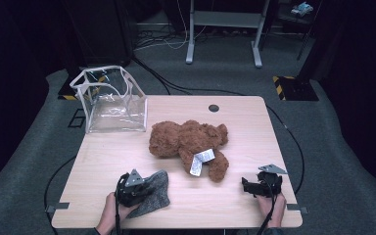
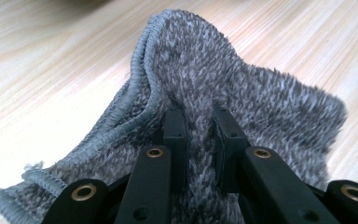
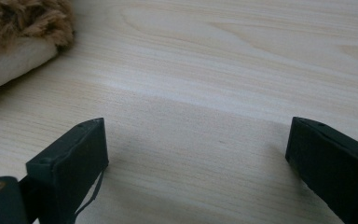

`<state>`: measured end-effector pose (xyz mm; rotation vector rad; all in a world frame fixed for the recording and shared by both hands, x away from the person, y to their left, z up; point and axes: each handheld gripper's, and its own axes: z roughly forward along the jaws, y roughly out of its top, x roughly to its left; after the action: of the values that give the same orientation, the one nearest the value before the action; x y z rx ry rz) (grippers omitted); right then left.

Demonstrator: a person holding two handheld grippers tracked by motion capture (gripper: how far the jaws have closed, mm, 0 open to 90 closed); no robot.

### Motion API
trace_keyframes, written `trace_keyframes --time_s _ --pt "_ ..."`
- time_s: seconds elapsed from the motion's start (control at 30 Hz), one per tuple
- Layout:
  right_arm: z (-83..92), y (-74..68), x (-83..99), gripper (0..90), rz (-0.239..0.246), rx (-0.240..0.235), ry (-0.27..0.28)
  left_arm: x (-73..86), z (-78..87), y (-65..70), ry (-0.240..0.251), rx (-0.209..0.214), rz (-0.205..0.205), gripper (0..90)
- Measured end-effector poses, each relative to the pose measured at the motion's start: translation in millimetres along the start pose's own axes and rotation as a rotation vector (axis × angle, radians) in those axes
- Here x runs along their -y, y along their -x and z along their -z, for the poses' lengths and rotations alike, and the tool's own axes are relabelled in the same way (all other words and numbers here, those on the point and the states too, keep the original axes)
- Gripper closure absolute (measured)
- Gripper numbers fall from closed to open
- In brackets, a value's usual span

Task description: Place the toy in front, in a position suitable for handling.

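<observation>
High view first: the left gripper [image 1: 136, 188] sits at the seven o'clock edge of the table [image 1: 245, 122] with a grey knitted cloth [image 1: 156, 193] bunched against it, and the right gripper [image 1: 259, 187] rests at five o'clock, well apart from everything. In the left gripper view the cloth [image 2: 223, 84] rises in a fold between the two black jaws, which stand close together and pinch a ridge of the pile — so the left claw is clamped on the cloth. In the right gripper view the jaws stand wide apart over bare wood, holding nothing.

My reading is that the step in hand is the pick-up of the cloth: the grip looks made, the lift not yet begun, since most of the fabric lies flat on the tabletop. The next move likely calls for a straight raise, slow enough that the thin pinched fold does not slip out; the stitched hem [image 2: 140, 65] beside the jaws would have offered a firmer bite.

Around it: a brown teddy bear [image 1: 188, 142] lies at the centre of the table with a white tag [image 1: 200, 160] on it, its paw [image 3: 14, 56] showing at ten o'clock in the right gripper view. A clear plastic bag with white trim [image 1: 111, 100] stands open at eleven o'clock. If the cloth is bound for that bag, the path along the left side looks free — the bear lies just right of it.
</observation>
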<state>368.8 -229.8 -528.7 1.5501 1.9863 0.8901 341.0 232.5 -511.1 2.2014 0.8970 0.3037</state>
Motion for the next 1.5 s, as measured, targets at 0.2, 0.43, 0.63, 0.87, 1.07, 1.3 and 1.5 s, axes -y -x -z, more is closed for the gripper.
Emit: trace_keyframes --time_s 0.2,0.43,0.63,0.87,1.07,1.3,1.5 --pt "-0.5 -1.6 -0.1 5.0 0.010 0.006 -0.004 -13.7 -2.0 8.9 0.034 0.048 -0.013 78.1" --pt "-0.6 -3.0 -0.2 5.1 0.011 0.016 -0.009 -31.2 -15.5 23.8 0.031 0.109 -0.063 77.7" --pt "-0.9 -3.0 -0.2 5.2 0.015 0.017 -0.009 -41.5 -29.4 36.9 0.027 0.147 -0.090 77.3" --pt "-1.1 -2.8 -0.4 5.3 0.018 0.016 -0.007 -50.4 -47.6 55.7 -0.001 0.202 -0.131 76.4" --pt "-1.2 -2.9 -0.4 5.3 0.018 0.017 -0.006 -55.5 -62.5 67.2 -0.008 0.211 -0.140 74.9" --pt "-1.2 -2.9 -0.3 5.3 0.018 0.017 -0.006 -59.6 -71.0 72.3 -0.012 0.221 -0.148 69.5" --pt "-1.1 -3.2 -0.1 5.4 0.019 0.019 -0.006 -57.8 -67.3 71.6 0.025 0.229 -0.144 41.4"
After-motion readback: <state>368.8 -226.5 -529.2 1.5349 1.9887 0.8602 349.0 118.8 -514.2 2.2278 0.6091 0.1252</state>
